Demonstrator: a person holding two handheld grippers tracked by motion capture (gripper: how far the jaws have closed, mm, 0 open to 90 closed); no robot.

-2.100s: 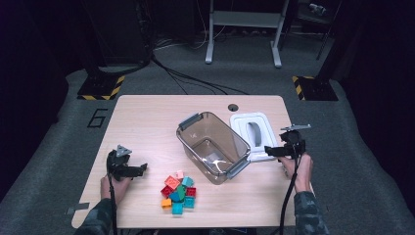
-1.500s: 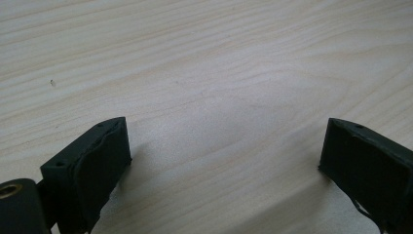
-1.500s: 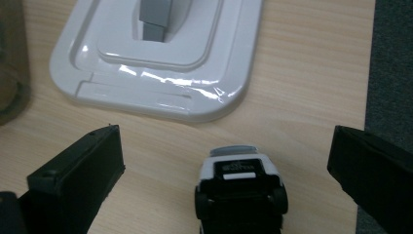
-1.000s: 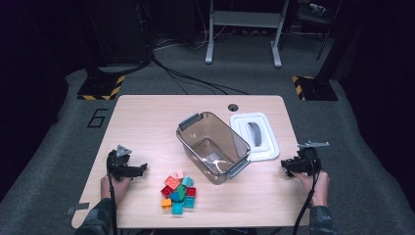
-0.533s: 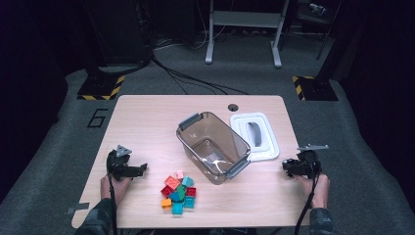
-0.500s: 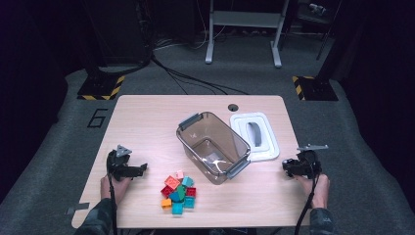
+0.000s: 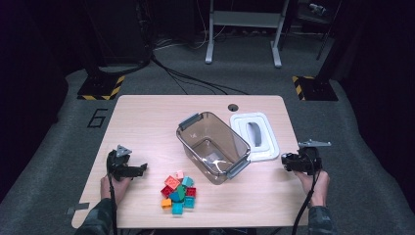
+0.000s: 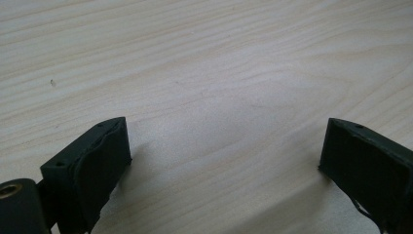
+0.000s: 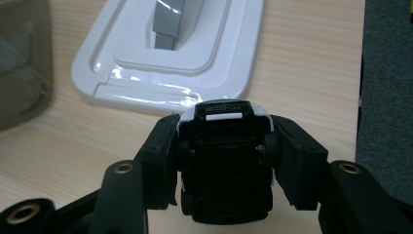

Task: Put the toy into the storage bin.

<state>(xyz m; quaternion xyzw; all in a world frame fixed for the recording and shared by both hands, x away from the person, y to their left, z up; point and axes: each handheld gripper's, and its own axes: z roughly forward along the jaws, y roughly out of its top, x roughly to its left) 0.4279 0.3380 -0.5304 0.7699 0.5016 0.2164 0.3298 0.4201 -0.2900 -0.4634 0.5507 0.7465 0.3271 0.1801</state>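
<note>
Now the right gripper (image 9: 225, 146) is closed about halfway, and its two pads press on the sides of a small toy car (image 9: 224, 175). The car is turned so that its black underside faces the camera, with the wheels just inside the pads and a white body behind.

I judge the car to be light and stiff, made of hard, smooth plastic. A grip across the flat sides between the wheels, as now, seems safest; on the wheels it could roll or slip.

A small plate on the underside has raised writing, too small to read.

At 12 o'clock from the car lies a white lid (image 9: 146, 73) with a grey handle, and at 10 o'clock stands a clear plastic container (image 9: 19, 63).

The left gripper (image 8: 229, 146) is wide open and holds nothing, over the bare wooden table (image 8: 219, 58).

A "6" (image 7: 98, 117) is marked on the floor at 9 o'clock of the table.
</note>
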